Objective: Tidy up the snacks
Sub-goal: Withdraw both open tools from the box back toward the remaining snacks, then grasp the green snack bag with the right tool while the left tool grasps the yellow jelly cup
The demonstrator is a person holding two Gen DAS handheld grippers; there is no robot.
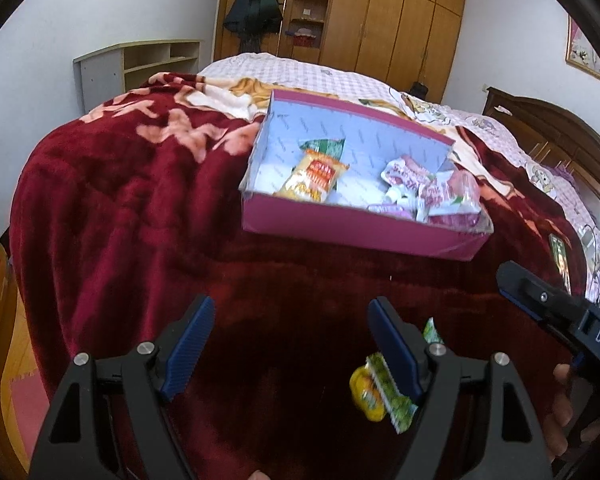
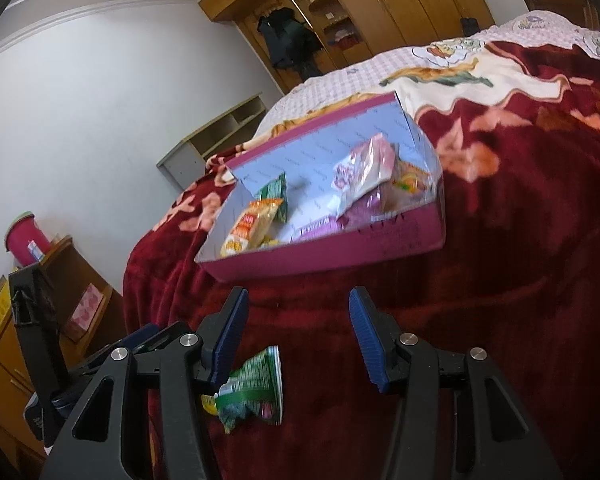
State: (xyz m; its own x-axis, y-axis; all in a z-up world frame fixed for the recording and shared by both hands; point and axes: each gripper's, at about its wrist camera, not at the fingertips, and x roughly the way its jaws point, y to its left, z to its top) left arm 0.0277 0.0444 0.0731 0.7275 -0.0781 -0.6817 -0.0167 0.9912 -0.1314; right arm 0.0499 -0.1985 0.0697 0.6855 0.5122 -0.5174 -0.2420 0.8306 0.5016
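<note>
A pink cardboard box (image 1: 340,232) with a pale lining sits on the red blanket and also shows in the right wrist view (image 2: 340,250). It holds an orange snack packet (image 1: 312,178), a green packet (image 1: 324,146) and several pink and white packets (image 1: 432,194). A green and yellow snack packet (image 1: 384,394) lies on the blanket in front of the box, beside my left gripper's right finger; it also shows in the right wrist view (image 2: 256,390). My left gripper (image 1: 290,322) is open and empty. My right gripper (image 2: 298,312) is open and empty above the blanket.
The bed with the red flowered blanket (image 1: 120,208) fills the view, with a checked sheet (image 1: 300,70) beyond. A wooden wardrobe (image 1: 400,16) and a low shelf (image 1: 140,64) stand behind. A bedside cabinet with a red container (image 2: 26,238) stands to the left.
</note>
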